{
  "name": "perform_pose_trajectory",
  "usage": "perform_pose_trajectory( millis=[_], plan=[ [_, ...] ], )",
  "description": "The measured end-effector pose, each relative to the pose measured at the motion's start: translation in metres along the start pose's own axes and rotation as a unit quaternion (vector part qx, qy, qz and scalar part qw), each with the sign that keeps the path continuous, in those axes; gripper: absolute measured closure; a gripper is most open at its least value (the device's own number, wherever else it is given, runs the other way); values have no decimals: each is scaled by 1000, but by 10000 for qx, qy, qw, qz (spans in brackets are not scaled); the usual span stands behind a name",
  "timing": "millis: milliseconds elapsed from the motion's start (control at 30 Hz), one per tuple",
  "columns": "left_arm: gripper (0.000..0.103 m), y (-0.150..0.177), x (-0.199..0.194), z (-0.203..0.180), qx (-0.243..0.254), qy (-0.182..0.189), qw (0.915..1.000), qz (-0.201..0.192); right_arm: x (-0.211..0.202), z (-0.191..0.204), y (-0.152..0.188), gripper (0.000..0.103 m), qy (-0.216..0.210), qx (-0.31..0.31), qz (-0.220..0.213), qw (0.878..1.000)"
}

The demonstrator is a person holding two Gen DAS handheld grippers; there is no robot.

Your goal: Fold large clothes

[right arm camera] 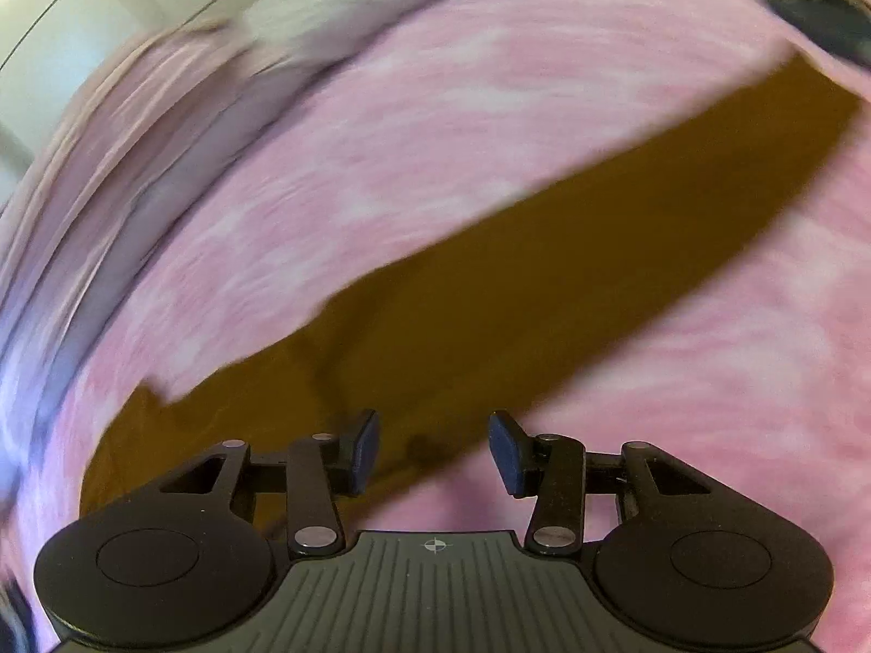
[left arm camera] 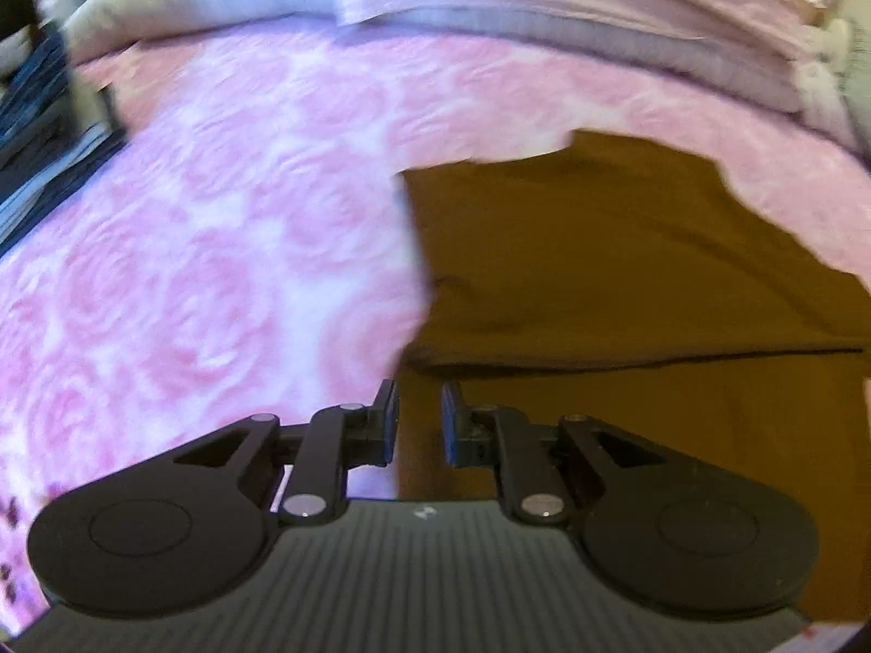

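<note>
Shirt [left arm camera: 626, 250] lying part-folded on pink bedspread [left arm camera: 218, 245].
Left gripper [left arm camera: 419, 419] is hovering over its edge, fingers narrowly apart, pinching nothing; right gripper [right arm camera: 433, 449] is hanging spread. Next fold likely needs fresh edge grips.

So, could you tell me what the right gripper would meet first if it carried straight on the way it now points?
Most likely the brown garment: the right gripper stands open, nothing between its pads, aimed down at the cloth lying on the pink bedspread. The blur leaves depth uncertain.

Bedroom: rose-patterned bedspread [left arm camera: 218, 250], pillows [left arm camera: 544, 11]
</note>
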State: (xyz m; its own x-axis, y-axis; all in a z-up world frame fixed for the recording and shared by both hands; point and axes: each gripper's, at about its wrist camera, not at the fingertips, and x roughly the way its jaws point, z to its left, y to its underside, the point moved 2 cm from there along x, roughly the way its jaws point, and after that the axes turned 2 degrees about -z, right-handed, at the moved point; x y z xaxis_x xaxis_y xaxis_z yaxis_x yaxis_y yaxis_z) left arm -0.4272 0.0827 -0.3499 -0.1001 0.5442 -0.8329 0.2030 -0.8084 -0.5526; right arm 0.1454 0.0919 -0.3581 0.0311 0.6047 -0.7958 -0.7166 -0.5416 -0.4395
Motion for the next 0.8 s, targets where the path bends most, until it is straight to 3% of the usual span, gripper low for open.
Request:
perform_pose_trajectory(
  millis=[133,267,367,500,633,667,700,733,800],
  plan=[
    [88,-13,18,-33,113,316,9993,-136,-20,-92,-35,61,365,1206,-408,9912],
    [84,-23,51,-58,86,441,9987,-247,-39,-170,-72,61,354,2045,-1023,9729],
    [83,-21,80,-68,90,294,9995,91,-41,-201,-92,61,202,2308,-1257,9646],
    [82,-19,71,-72,168,148,9997,82,-24,-229,-107,62,-55,2686,-1239,9552],
    [82,-12,56,-65,-60,77,9997,203,-18,-234,-109,63,-190,2598,-1287,9569],
    [82,-11,52,-63,-79,60,9997,224,-15,-233,-112,74,-143,2484,-1282,9600],
    [82,-9,49,-62,-93,52,9996,248,-15,-232,-115,95,-25,2311,-1257,9648],
    [82,-7,46,-61,-119,56,9996,269,-14,-230,-119,102,97,2098,-1231,9699],
    [82,-5,39,-57,-165,81,9995,274,-11,-227,-125,103,169,1872,-1195,9749]
  ],
)
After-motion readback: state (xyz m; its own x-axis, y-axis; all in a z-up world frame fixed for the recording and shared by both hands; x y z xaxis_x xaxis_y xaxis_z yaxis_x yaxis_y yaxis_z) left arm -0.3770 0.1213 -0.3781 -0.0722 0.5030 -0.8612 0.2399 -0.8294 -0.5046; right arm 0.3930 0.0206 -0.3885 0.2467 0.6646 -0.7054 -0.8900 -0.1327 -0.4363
